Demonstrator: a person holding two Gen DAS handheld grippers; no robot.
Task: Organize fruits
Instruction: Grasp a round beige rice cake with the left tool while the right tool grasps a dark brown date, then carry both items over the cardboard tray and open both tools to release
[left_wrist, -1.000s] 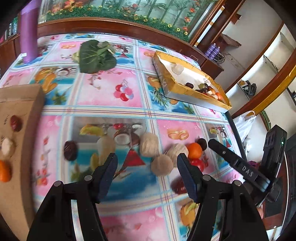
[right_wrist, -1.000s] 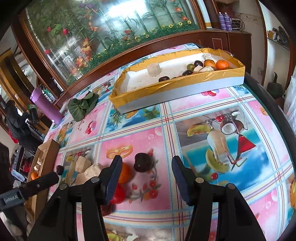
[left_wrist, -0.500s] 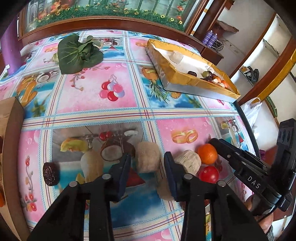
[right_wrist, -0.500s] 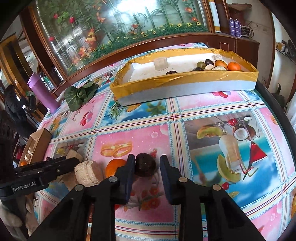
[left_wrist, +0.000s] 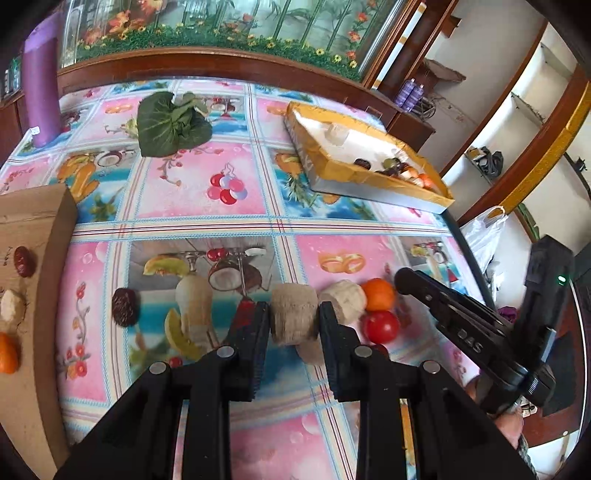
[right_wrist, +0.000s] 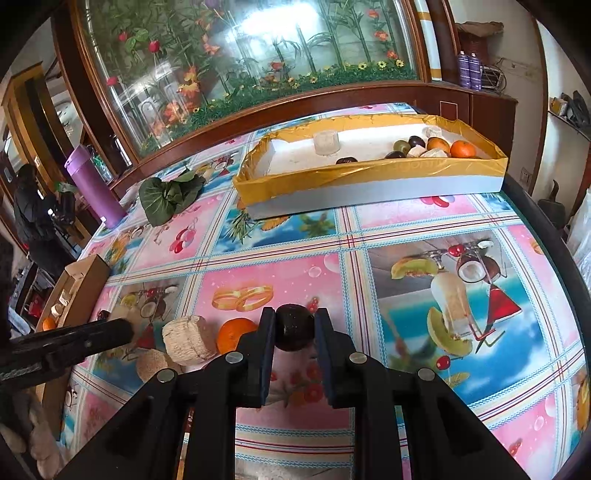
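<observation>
My left gripper (left_wrist: 293, 319) is shut on a beige rough round piece (left_wrist: 293, 314) above the fruit-print tablecloth. Another beige piece (left_wrist: 343, 299), an orange (left_wrist: 377, 293) and a red tomato (left_wrist: 380, 326) lie just right of it, and a dark wrinkled fruit (left_wrist: 125, 307) lies to the left. My right gripper (right_wrist: 294, 328) is shut on a dark brown round fruit (right_wrist: 294, 332). An orange (right_wrist: 236, 334) and a beige piece (right_wrist: 188, 339) lie left of it. The right gripper also shows in the left wrist view (left_wrist: 406, 277).
A gold-rimmed white tray (right_wrist: 369, 173) at the back holds several fruits; it also shows in the left wrist view (left_wrist: 332, 170). A cardboard box (left_wrist: 33, 236) with fruits sits at the left. Green leaves (left_wrist: 170, 125) and a purple bottle (left_wrist: 40, 92) stand at the far side.
Both grippers have gone from wide open to shut, the left on the beige piece, the right on the dark fruit. Both have moved forward onto their pieces.
</observation>
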